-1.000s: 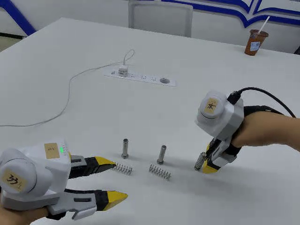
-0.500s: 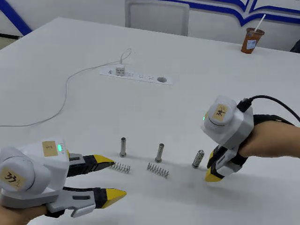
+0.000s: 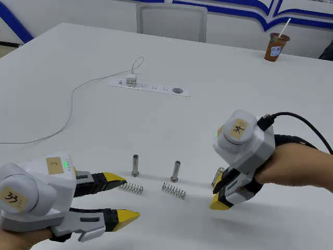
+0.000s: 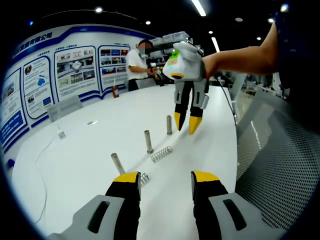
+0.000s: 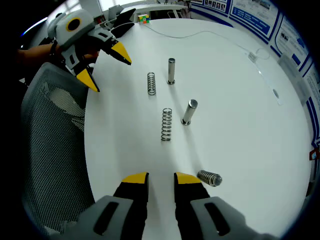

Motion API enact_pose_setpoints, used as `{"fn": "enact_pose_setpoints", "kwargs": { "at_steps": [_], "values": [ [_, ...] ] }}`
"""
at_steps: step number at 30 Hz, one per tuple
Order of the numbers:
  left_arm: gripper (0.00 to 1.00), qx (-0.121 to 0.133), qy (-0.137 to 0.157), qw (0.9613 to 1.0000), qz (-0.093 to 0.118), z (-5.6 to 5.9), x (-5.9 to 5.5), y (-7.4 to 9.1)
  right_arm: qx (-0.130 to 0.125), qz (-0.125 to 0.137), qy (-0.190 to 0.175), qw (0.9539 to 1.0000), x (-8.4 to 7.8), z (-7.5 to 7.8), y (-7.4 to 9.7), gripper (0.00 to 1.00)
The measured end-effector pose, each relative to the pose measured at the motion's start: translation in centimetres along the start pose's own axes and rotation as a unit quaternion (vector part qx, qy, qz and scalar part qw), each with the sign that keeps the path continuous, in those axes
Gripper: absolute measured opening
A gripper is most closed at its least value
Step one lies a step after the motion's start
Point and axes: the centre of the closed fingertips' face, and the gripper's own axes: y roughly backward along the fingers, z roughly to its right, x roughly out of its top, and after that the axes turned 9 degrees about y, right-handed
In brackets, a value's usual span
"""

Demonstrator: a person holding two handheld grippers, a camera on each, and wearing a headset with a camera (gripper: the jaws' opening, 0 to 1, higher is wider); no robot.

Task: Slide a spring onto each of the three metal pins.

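Observation:
Three metal pins stand in a row on the white table (image 3: 78,62). The left pin (image 3: 135,165) and middle pin (image 3: 176,171) are bare. A spring sits on the right pin (image 3: 217,177), which is half hidden behind my right gripper (image 3: 219,200); that gripper is open, with nothing in it. One loose spring (image 3: 132,188) lies by the left pin, another loose spring (image 3: 174,190) by the middle pin. My left gripper (image 3: 122,197) is open, just left of the first spring. In the right gripper view the sprung pin (image 5: 209,177) stands right beside my own gripper (image 5: 161,177).
A white power strip (image 3: 153,87) with a cable lies further back on the table. A cup with a straw (image 3: 274,47) stands at the far right, and a chair (image 3: 171,21) at the far edge. A mesh chair (image 5: 55,130) is close to the near edge.
My right gripper has let go of the spring on the right pin, drawn back, and now hangs in front of that pin. The left gripper has hardly moved.

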Motion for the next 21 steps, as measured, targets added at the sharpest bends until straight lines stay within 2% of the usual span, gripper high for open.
{"fn": "enact_pose_setpoints", "kwargs": {
  "at_steps": [6, 11, 21],
  "values": [
    [0.41, 0.001, 0.0, 1.0, 0.0, -0.1, 0.0, 0.1, -0.008, 0.019, 0.007, 0.9998, 2.0, 0.3, -0.7, 0.21],
    [0.41, 0.002, 0.0, 1.0, 0.0, -0.1, 0.1, 0.1, -0.012, 0.029, 0.008, 0.9995, 3.1, 0.8, -1.5, 0.2],
    [0.4, 0.002, 0.0, 1.0, -0.001, -0.1, 0.2, 0.0, -0.017, 0.041, -0.003, 0.999, 3.9, 1.7, -2.8, 0.19]
  ]
}}
